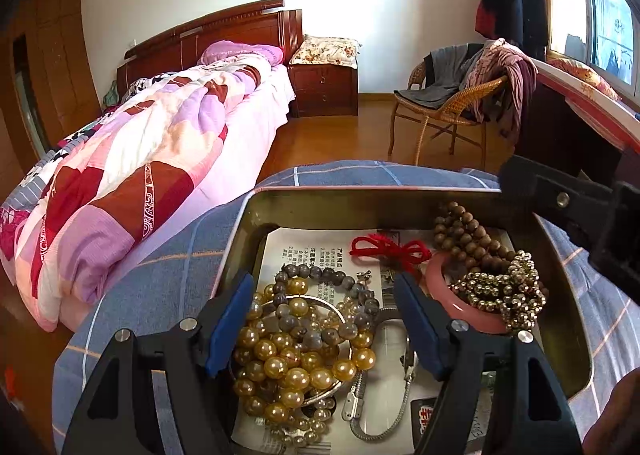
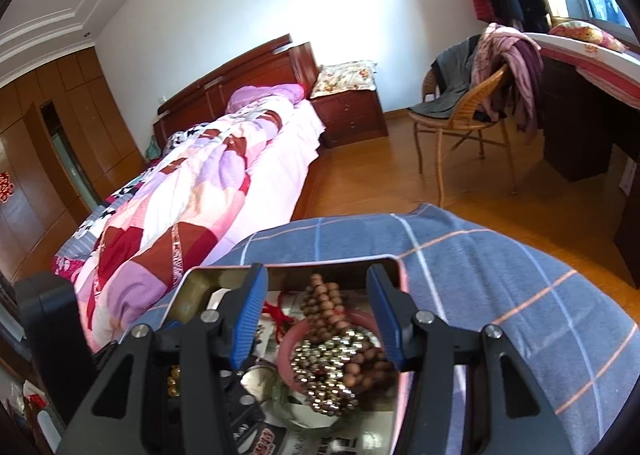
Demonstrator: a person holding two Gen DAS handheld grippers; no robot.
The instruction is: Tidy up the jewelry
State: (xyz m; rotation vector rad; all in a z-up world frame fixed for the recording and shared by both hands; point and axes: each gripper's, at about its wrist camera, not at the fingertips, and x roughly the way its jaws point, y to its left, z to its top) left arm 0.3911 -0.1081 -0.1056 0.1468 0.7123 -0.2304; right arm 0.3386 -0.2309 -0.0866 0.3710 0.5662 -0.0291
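A metal tin (image 1: 360,207) on a blue plaid cushion holds jewelry. My left gripper (image 1: 326,295) is open over it, its blue fingers either side of a pile of golden pearl beads (image 1: 280,359), grey stone beads (image 1: 320,275) and a silver bangle. A silver chain (image 1: 360,407), a red cord (image 1: 384,249), a pink bangle (image 1: 460,295), brown wooden beads (image 1: 468,239) and small gold metallic beads (image 1: 504,291) also lie inside. My right gripper (image 2: 318,305) is open above the tin (image 2: 192,287), framing the wooden beads (image 2: 324,303), gold beads (image 2: 328,375) and pink bangle (image 2: 288,347).
The cushion (image 2: 500,275) sits beside a bed with a patchwork quilt (image 1: 140,159). A wicker chair with clothes (image 1: 460,95), a nightstand (image 1: 324,87) and a dark desk (image 2: 580,127) stand on the wooden floor. Printed paper (image 1: 312,251) lines the tin.
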